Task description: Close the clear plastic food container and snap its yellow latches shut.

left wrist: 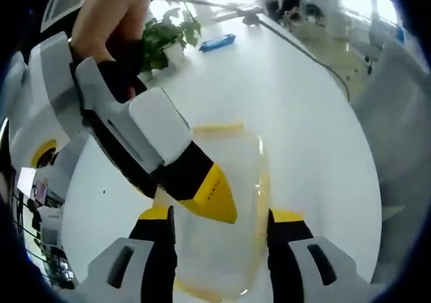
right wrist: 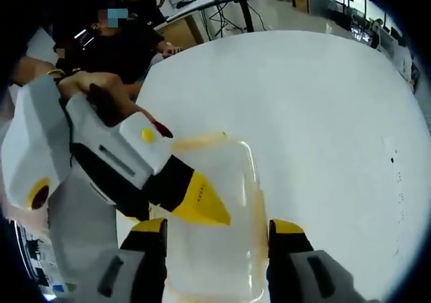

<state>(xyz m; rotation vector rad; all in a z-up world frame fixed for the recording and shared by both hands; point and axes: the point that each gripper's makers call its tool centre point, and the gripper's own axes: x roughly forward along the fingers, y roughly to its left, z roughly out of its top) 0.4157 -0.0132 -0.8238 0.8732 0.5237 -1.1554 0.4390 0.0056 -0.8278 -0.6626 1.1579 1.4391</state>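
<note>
- In the left gripper view, the left gripper (left wrist: 221, 223) stands with its two yellow-tipped jaws apart, one on either side of the clear plastic food container (left wrist: 222, 202); whether they touch its walls cannot be told.
- The container sits on the white table (left wrist: 296, 108) with its lid on; a yellow latch (left wrist: 217, 126) shows along its far edge.
- The other gripper comes in from the upper left, its yellow tip over the near left part of the lid; a hand (left wrist: 111, 13) holds it.
- Farther off on the table are a potted plant (left wrist: 165, 37) and a blue object (left wrist: 217, 42).
- In the right gripper view, the right gripper (right wrist: 219, 230) likewise has its jaws apart, flanking the container (right wrist: 215, 209).
- The other gripper reaches in from the left, its yellow tip on the lid.
- Beyond the table's far edge a person in dark clothes (right wrist: 121, 44) is seated.
</note>
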